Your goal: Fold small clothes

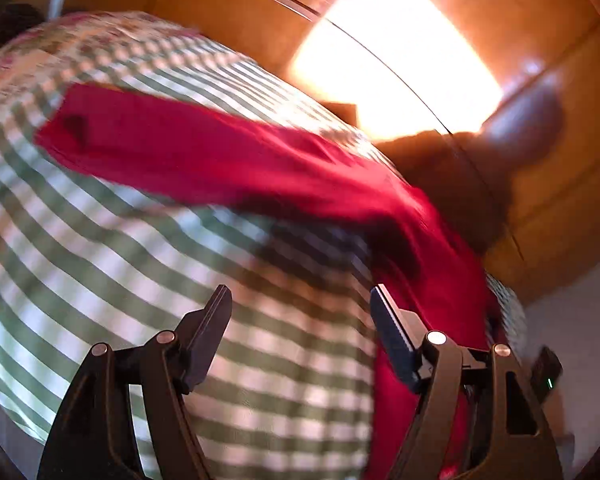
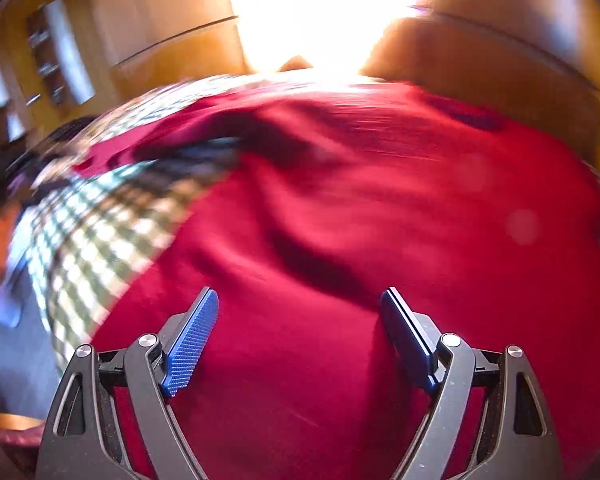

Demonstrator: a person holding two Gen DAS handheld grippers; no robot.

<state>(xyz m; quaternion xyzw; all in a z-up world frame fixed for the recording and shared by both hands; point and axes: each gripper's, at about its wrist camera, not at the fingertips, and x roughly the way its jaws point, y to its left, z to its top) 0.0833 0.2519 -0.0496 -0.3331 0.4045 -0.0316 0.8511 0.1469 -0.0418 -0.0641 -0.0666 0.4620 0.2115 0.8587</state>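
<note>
A red garment [image 1: 228, 160] lies on a green-and-white checked tablecloth [image 1: 100, 240]. In the left wrist view one long part stretches to the upper left and the rest runs down behind the right finger. My left gripper [image 1: 300, 300] is open and empty above the bare cloth, its right finger beside the garment's edge. In the right wrist view the red garment [image 2: 380, 220] fills most of the frame, rumpled with folds. My right gripper [image 2: 300, 300] is open and empty just above it. Both views are blurred by motion.
Wooden cabinets [image 1: 220, 4] stand behind the table, with bright glare [image 1: 396, 60] on them. The checked cloth [image 2: 100, 232] shows at the left of the right wrist view. A shelf unit [image 2: 56, 56] is at the far left.
</note>
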